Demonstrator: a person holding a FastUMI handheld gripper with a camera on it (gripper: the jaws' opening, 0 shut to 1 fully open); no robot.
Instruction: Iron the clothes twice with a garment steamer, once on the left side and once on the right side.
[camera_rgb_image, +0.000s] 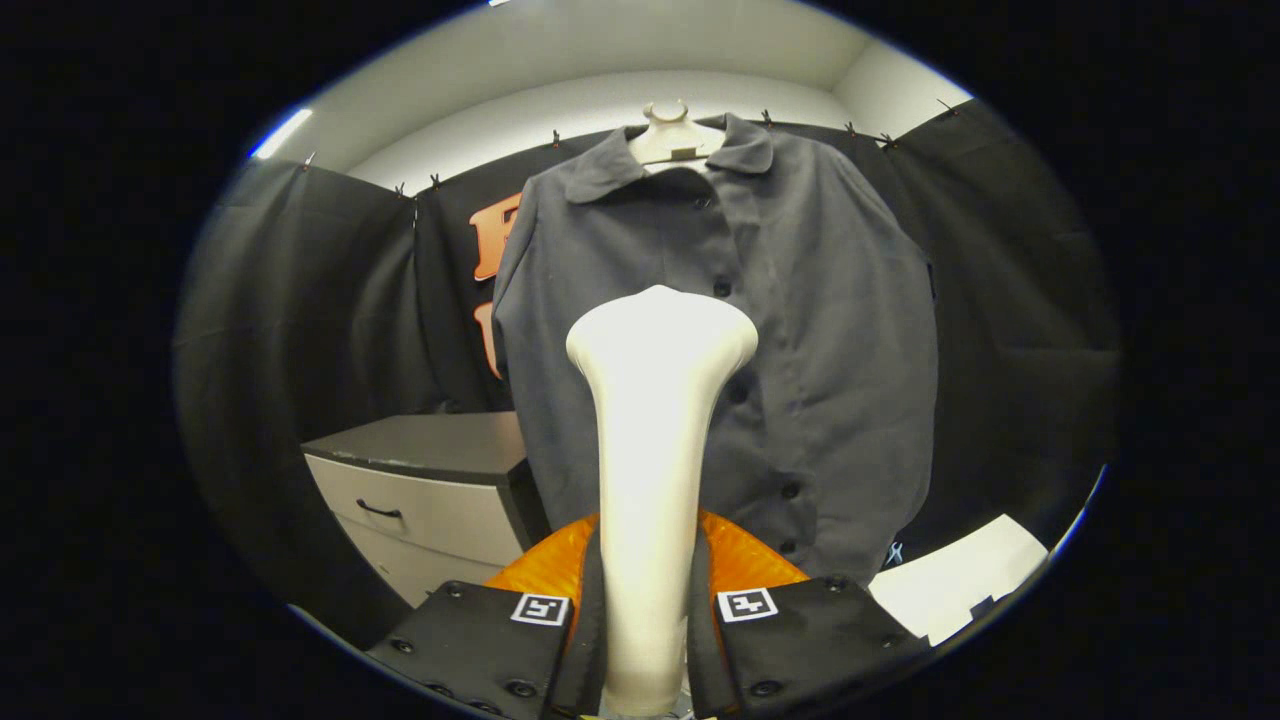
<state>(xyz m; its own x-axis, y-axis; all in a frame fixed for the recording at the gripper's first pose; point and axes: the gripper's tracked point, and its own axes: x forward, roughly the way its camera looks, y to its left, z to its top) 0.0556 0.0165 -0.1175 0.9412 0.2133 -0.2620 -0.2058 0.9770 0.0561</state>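
A dark grey button-up shirt (800, 330) hangs on a pale hanger (668, 135) in front of the booth's black wall. My gripper (648, 590) is shut on the handle of a white garment steamer (655, 420), which stands upright between the fingers (480, 640). The steamer's wide head reaches up in front of the shirt's button line, at about mid-chest, a little left of the buttons. I cannot tell whether the head touches the cloth.
A low cabinet (430, 500) with a dark top and light drawers stands to the left of the shirt, below its sleeve. A white flat surface (960, 585) lies low to the right, beyond the fingers.
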